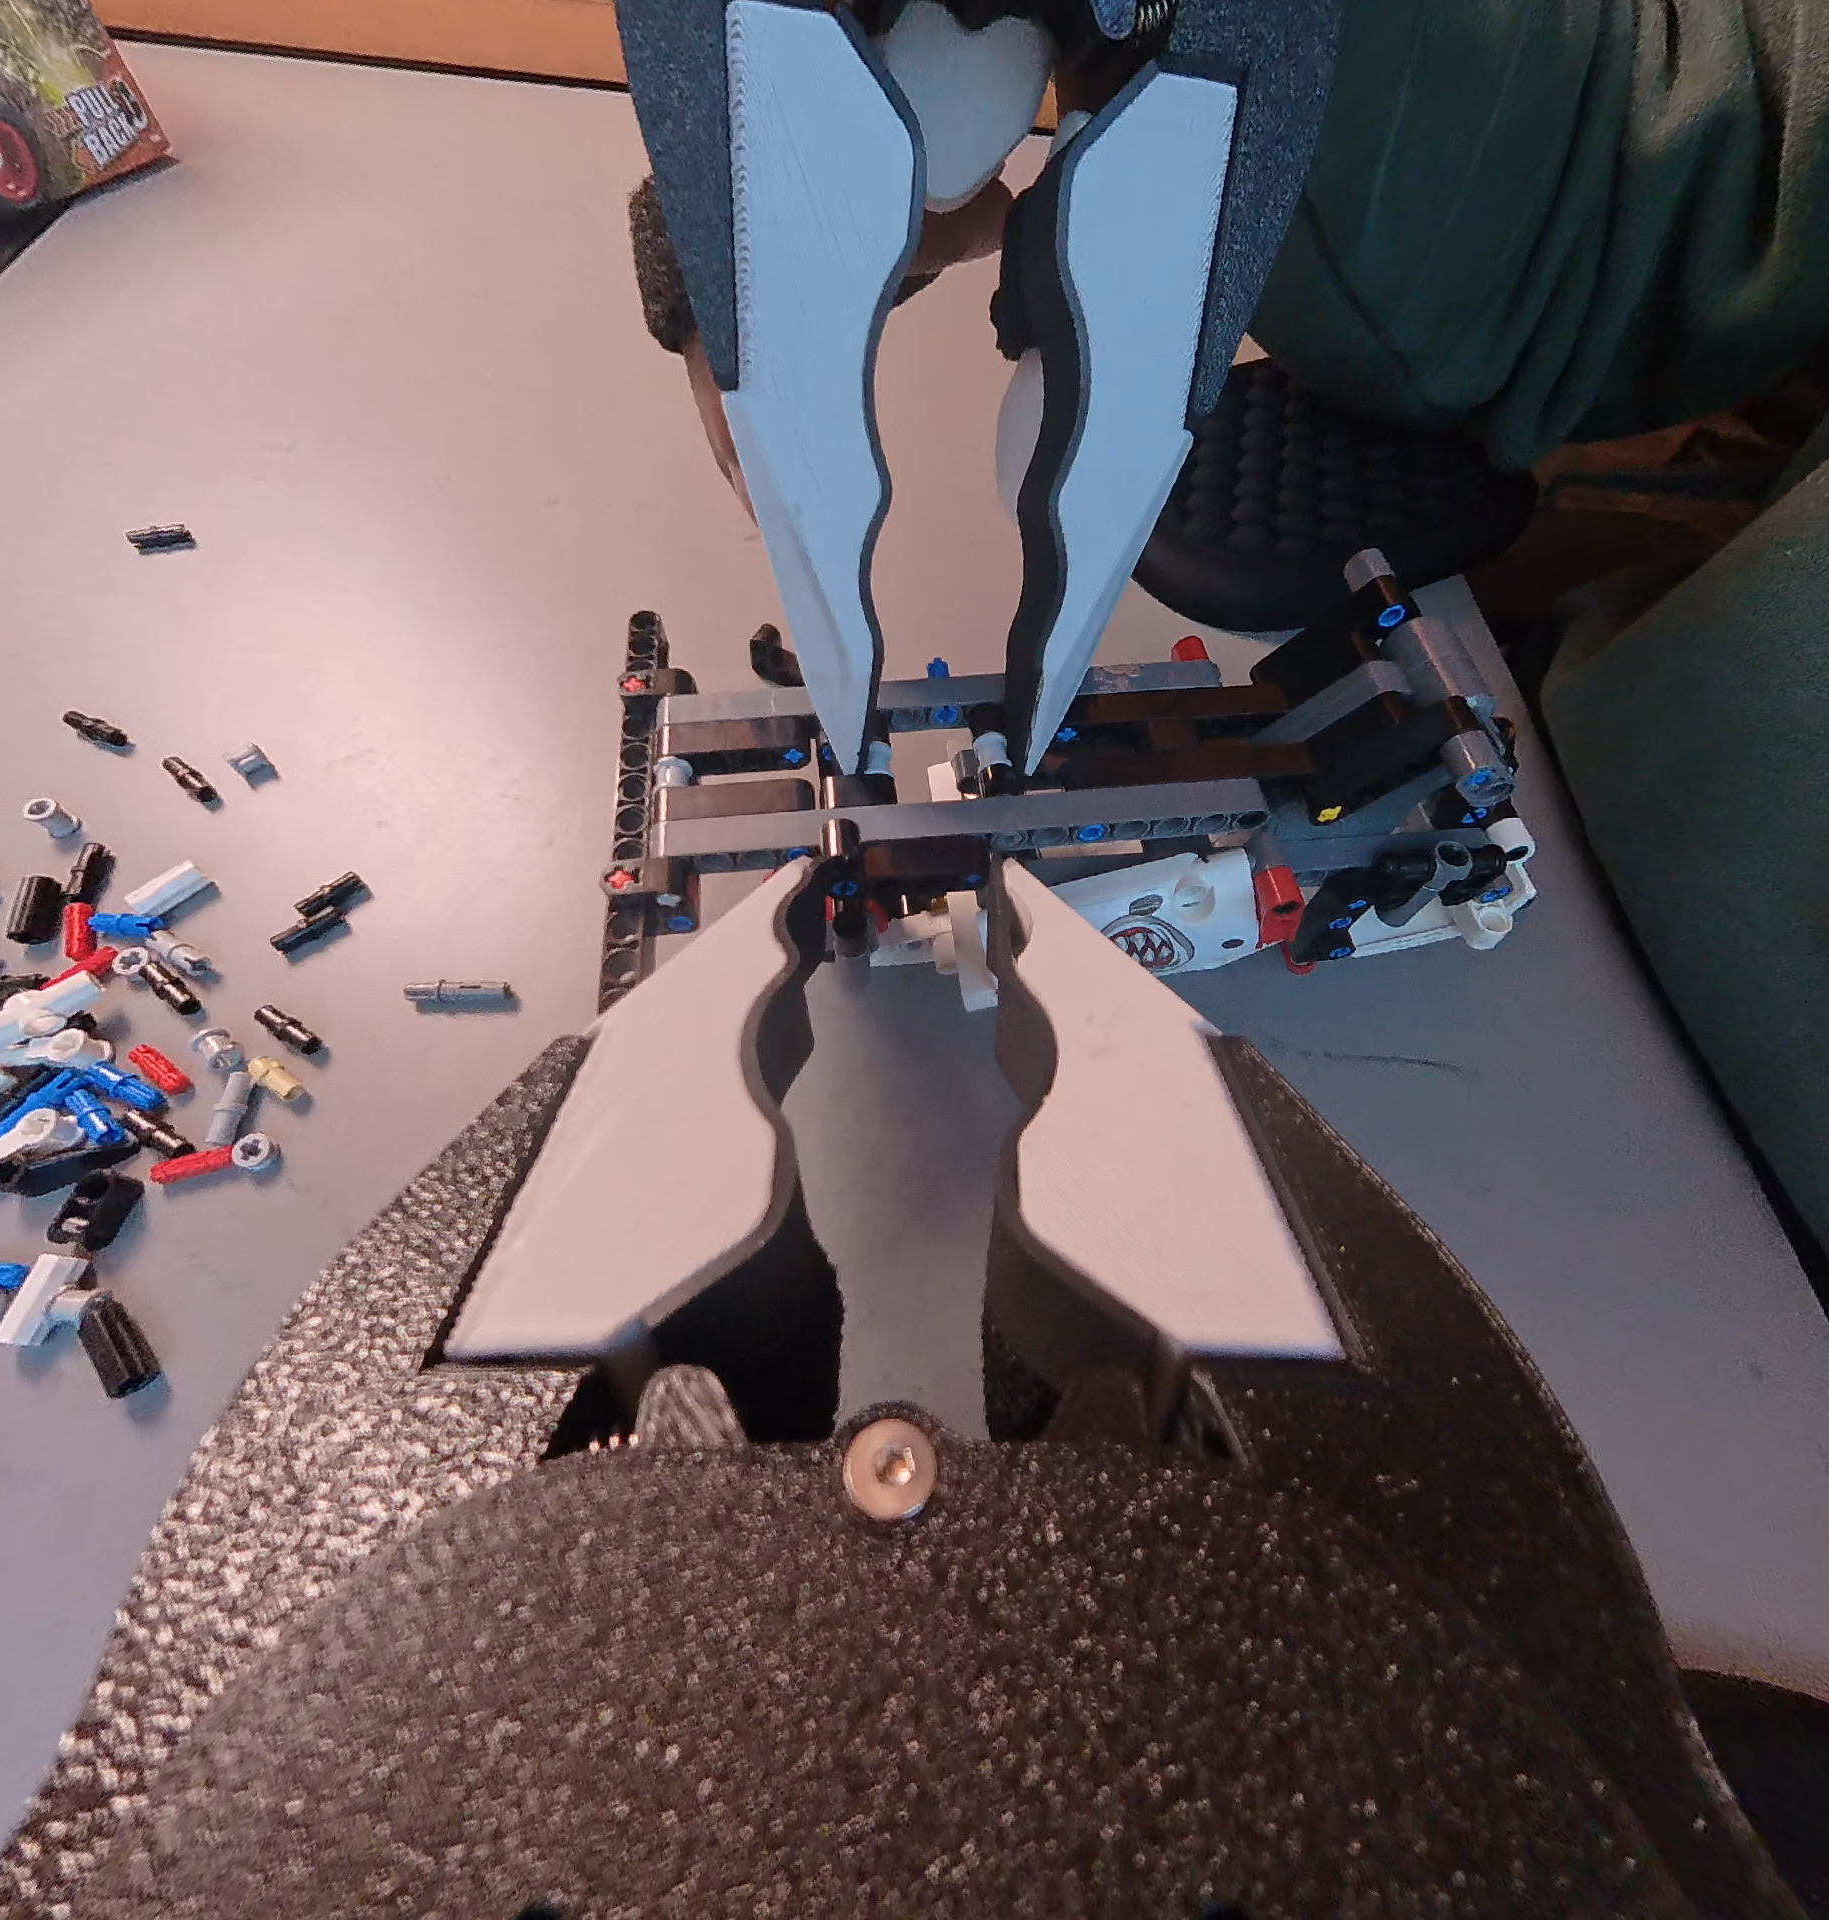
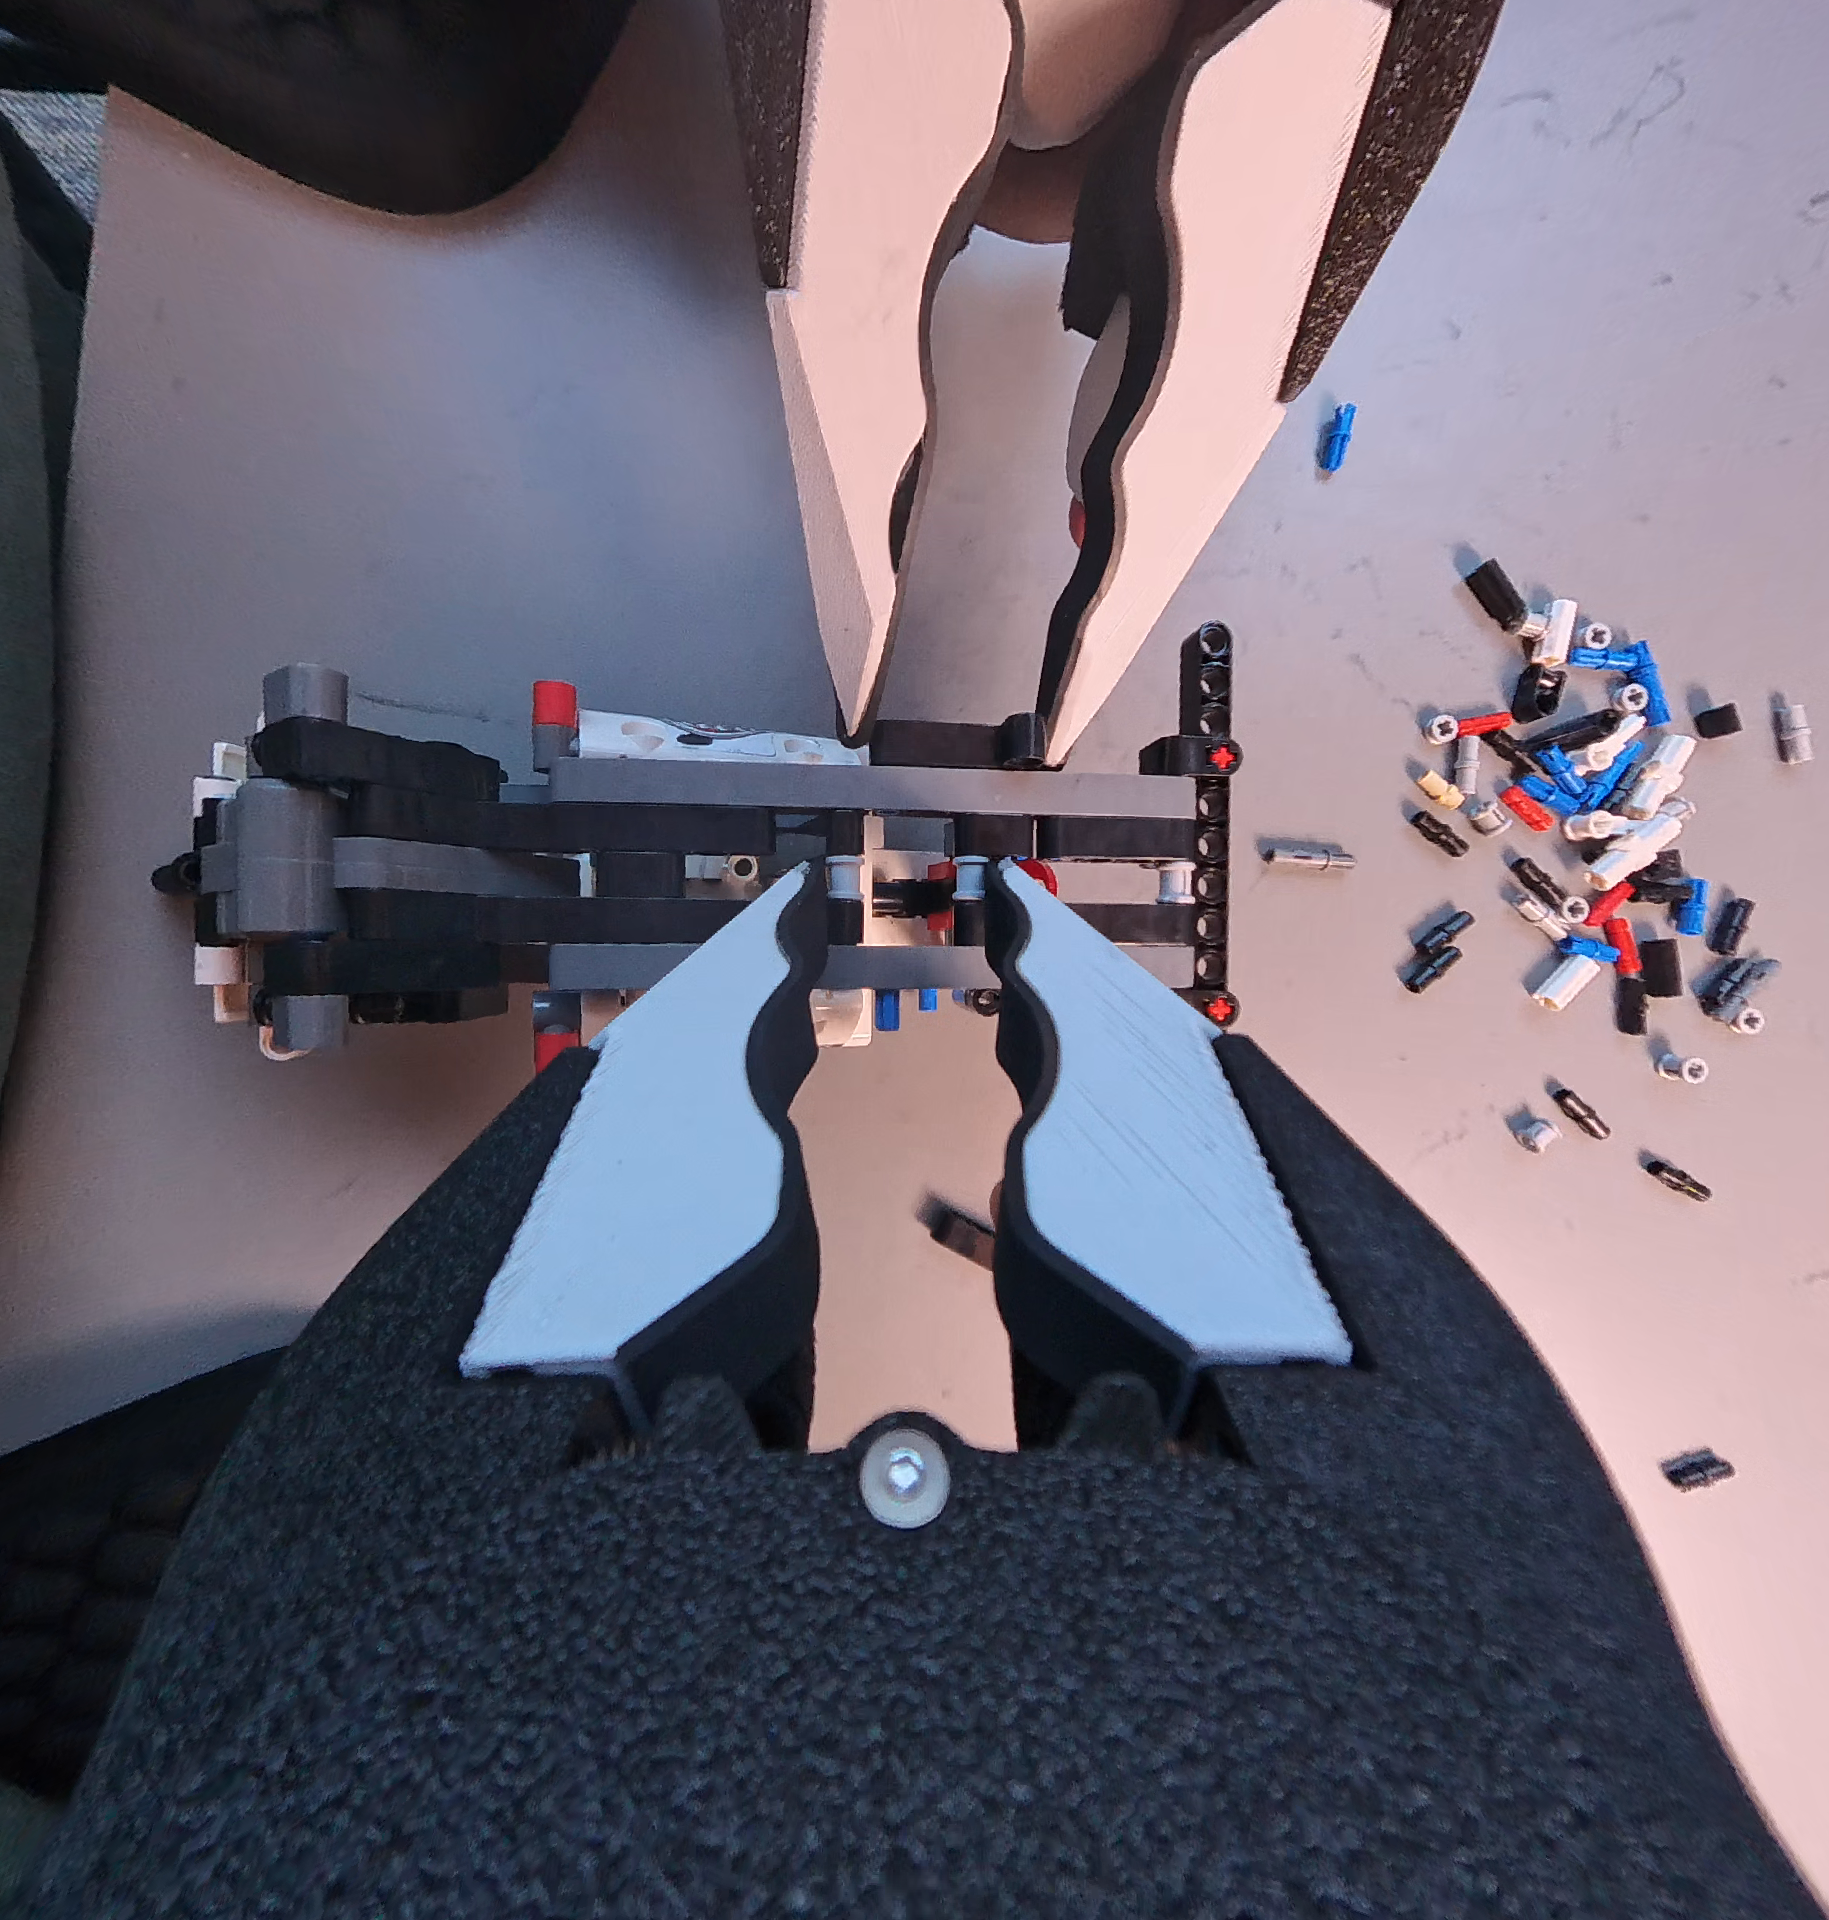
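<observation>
left gripper (image 1: pixel 905 883) fingers pinch black block on near side of toy chassis (image 1: pixel 1076 821) mid-table; right gripper (image 1: pixel 936 764) clamps centre from opposite side. loose pins (image 1: pixel 99 1049) well apart. better keep grips square, pressure even.

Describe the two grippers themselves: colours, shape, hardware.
Both match. The left gripper and right gripper each have a speckled black textured body, a silver screw at the centre, and two pale grey pointed fingers lined with wavy black pads. A green sleeve shows behind.
</observation>
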